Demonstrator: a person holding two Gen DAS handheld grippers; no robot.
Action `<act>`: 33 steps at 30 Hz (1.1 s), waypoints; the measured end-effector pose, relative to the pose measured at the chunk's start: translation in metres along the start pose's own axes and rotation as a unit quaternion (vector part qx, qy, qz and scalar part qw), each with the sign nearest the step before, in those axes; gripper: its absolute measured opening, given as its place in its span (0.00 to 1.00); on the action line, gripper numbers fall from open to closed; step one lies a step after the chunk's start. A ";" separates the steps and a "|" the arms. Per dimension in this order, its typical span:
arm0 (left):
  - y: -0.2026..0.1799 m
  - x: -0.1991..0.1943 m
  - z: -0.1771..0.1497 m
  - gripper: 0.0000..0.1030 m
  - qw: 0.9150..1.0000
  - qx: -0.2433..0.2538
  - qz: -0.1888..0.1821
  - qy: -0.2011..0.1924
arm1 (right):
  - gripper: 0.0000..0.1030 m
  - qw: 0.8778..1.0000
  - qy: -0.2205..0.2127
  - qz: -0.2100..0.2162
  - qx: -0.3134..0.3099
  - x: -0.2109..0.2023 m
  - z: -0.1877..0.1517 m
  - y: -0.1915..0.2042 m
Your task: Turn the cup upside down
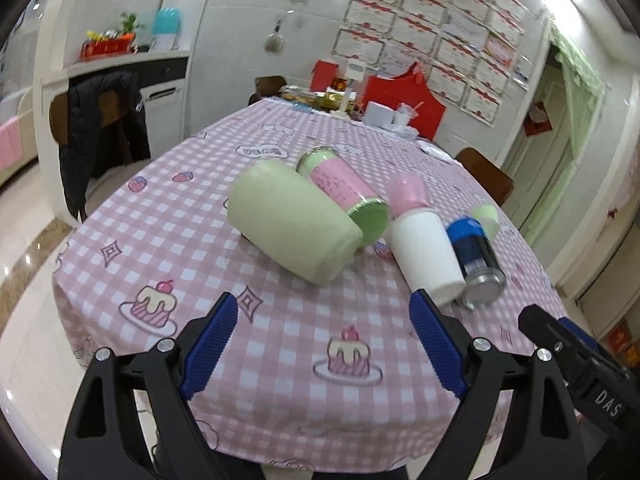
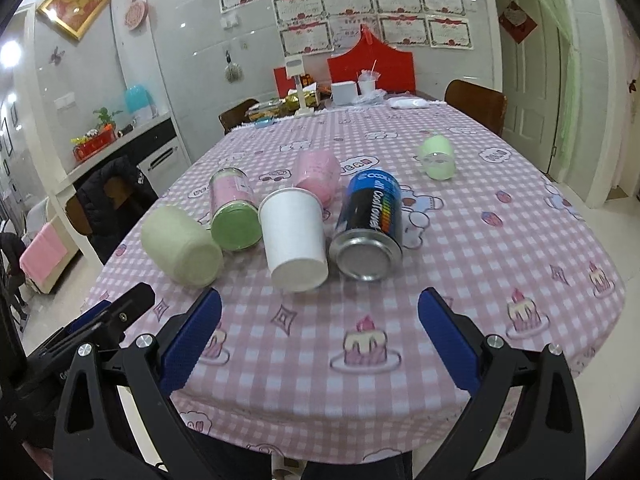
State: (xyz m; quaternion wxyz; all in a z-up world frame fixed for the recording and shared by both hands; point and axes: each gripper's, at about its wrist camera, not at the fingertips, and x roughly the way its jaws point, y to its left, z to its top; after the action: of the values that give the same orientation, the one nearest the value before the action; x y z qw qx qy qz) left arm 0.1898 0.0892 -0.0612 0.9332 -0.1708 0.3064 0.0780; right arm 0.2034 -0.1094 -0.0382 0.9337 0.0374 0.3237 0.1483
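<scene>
Blue ribbed pads line both our grippers, and both hang low over the near edge of the pink checked tablecloth (image 2: 460, 248). Our left gripper (image 1: 324, 336) is spread wide with nothing between its fingers; our right gripper (image 2: 320, 332) is likewise released and bare. The white paper cup (image 2: 294, 238) lies on its side ahead of us, base toward us, between a green-capped jar (image 2: 236, 210) and a blue can (image 2: 370, 230), touching the can. A pale green cup (image 2: 182, 246) lies furthest left.
</scene>
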 end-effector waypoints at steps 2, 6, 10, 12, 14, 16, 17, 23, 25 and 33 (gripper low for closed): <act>0.004 0.013 0.007 0.84 1.000 -0.020 -0.004 0.008 | 0.92 1.000 0.005 -0.002 -0.002 0.009 0.006 0.001; 0.012 0.035 0.018 0.84 0.998 -0.062 -0.016 0.022 | 0.92 1.000 0.008 -0.001 -0.005 0.024 0.012 0.005; 0.020 0.054 0.031 0.84 0.993 -0.109 -0.025 0.035 | 0.92 1.000 0.007 0.003 -0.014 0.034 0.023 0.010; 0.024 0.062 0.036 0.84 0.990 -0.129 -0.031 0.037 | 0.92 1.000 0.010 0.004 -0.014 0.042 0.032 0.010; 0.025 0.069 0.042 0.84 0.989 -0.139 -0.025 0.039 | 0.92 1.000 0.013 0.006 -0.009 0.049 0.039 0.010; 0.024 0.076 0.048 0.84 0.987 -0.152 -0.027 0.045 | 0.92 1.000 0.019 0.009 -0.005 0.056 0.046 0.009; 0.026 0.079 0.049 0.84 0.986 -0.159 -0.030 0.048 | 0.92 1.000 0.019 0.011 -0.004 0.058 0.048 0.009; 0.030 0.091 0.057 0.84 0.977 -0.205 0.001 0.055 | 0.92 0.999 0.022 0.016 -0.018 0.069 0.061 0.016; 0.035 0.096 0.059 0.84 0.973 -0.220 0.004 0.064 | 0.92 0.999 0.023 0.017 -0.023 0.071 0.064 0.018; 0.050 0.115 0.060 0.84 0.961 -0.257 -0.002 0.097 | 0.92 0.999 0.027 0.019 -0.038 0.075 0.065 0.027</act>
State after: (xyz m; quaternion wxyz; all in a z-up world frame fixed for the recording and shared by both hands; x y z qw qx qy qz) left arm 0.3020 0.1624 -0.0979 0.8236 -0.4124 0.3650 0.1354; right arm 0.2930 -0.0597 -0.0267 0.9224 0.0040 0.3418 0.1795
